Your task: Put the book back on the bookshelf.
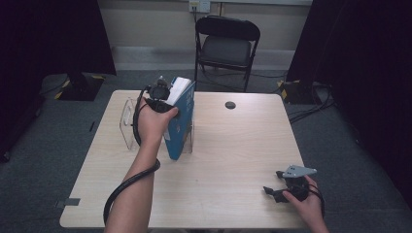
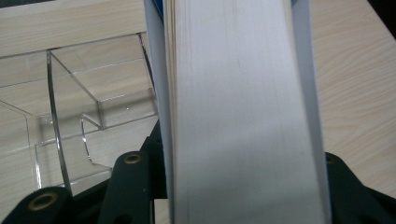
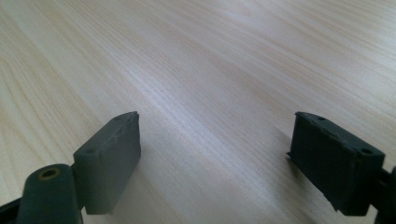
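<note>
The light wooden table (image 1: 233,160) carried everything, with a black folding chair (image 1: 227,46) standing beyond its far edge. On the table's left half stood a clear acrylic file holder (image 1: 127,124), its transparent dividers upright. A thick blue-covered book (image 1: 180,124) stood on end at the holder's right side, tilted a little, its white page block facing up and towards the person; whether its foot sat inside a compartment or just beside the holder could not be told.

The left gripper (image 1: 163,94) was at the top of the book, held in the person's left hand (image 1: 151,124). In the left gripper view the page edges (image 2: 243,112) ran up between the two black jaws, which flanked the covers closely; whether the pads pressed on the book could not be told.

The right gripper (image 1: 278,187) rested near the table's front right corner in the right hand (image 1: 303,199), its jaws spread wide over bare wood and gripping nothing. A small dark round spot (image 1: 230,105) lay on the far side of the tabletop.
</note>
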Demonstrator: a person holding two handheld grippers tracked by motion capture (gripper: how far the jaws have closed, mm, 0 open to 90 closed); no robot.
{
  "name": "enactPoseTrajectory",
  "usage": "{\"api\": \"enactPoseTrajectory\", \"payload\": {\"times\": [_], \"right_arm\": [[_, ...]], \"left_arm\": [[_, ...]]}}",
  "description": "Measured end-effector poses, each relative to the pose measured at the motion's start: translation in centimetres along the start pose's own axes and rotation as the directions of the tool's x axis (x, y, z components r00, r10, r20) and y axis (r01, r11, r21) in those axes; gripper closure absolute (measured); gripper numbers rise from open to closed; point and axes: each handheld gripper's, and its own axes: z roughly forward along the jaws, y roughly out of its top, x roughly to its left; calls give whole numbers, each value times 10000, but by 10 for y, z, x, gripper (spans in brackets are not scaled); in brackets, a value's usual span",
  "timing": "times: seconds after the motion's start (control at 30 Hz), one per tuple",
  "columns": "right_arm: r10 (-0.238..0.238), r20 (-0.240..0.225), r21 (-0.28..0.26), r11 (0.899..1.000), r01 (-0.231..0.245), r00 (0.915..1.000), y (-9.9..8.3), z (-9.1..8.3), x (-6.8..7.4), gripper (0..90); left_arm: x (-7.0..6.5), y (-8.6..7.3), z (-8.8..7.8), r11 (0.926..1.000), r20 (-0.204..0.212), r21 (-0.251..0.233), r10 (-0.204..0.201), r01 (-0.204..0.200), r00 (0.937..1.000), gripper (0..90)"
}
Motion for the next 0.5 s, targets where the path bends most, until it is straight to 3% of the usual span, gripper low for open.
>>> {"api": "enactPoseTrajectory", "payload": {"times": [0.5], "right_arm": [[7, 4, 7, 10000, -7, 10000, 0, 0, 0, 158]], "left_arm": [[9, -9, -11, 9992, 557, -361, -151, 171, 9983, 433]]}}
